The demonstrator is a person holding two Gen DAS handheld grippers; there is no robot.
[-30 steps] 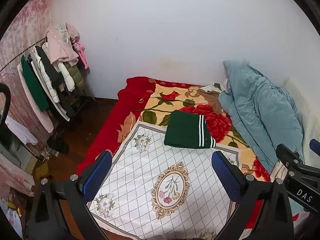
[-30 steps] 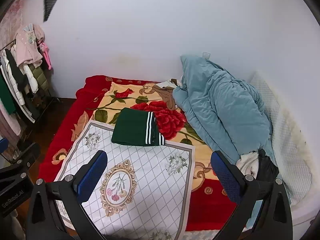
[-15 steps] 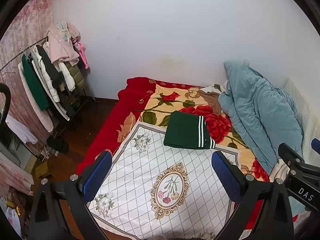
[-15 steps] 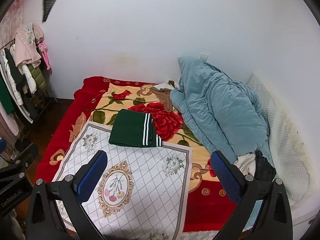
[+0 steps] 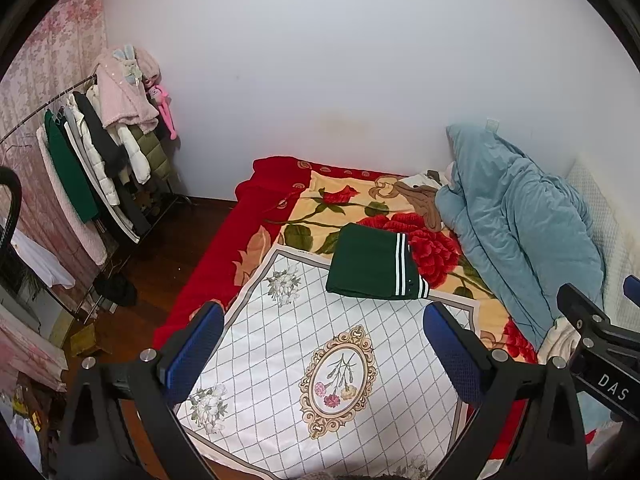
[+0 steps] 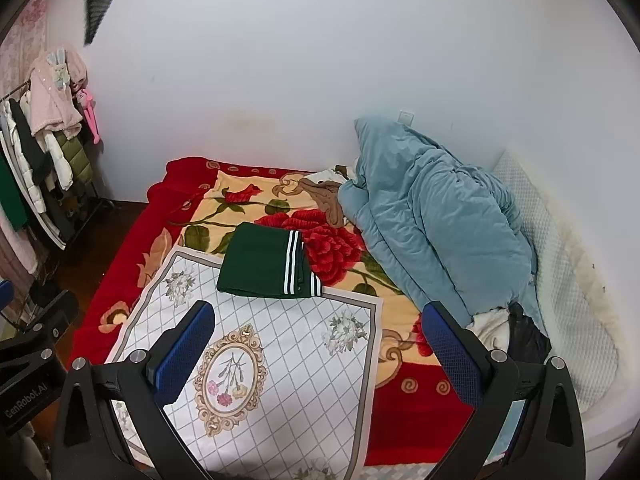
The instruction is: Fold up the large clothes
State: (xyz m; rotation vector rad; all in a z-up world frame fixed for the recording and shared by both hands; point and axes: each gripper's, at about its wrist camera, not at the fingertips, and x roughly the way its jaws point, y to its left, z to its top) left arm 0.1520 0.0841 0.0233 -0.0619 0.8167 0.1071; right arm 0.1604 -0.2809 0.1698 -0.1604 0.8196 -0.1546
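A dark green garment with white stripes lies folded into a neat rectangle on the bed, at the far edge of a white diamond-pattern cloth. It also shows in the right wrist view, on the same cloth. My left gripper is open and empty, held well above the cloth and short of the garment. My right gripper is open and empty too, at a similar height. Part of the right gripper's body shows at the left wrist view's right edge.
A red floral blanket covers the bed. A bunched blue quilt lies along the right side by a white pillow. White and black clothes sit near the quilt. A rack of hanging clothes stands left, over wooden floor.
Both grippers have drifted slightly, so the view shifts a little. Both stay open and empty. The green garment has not moved.
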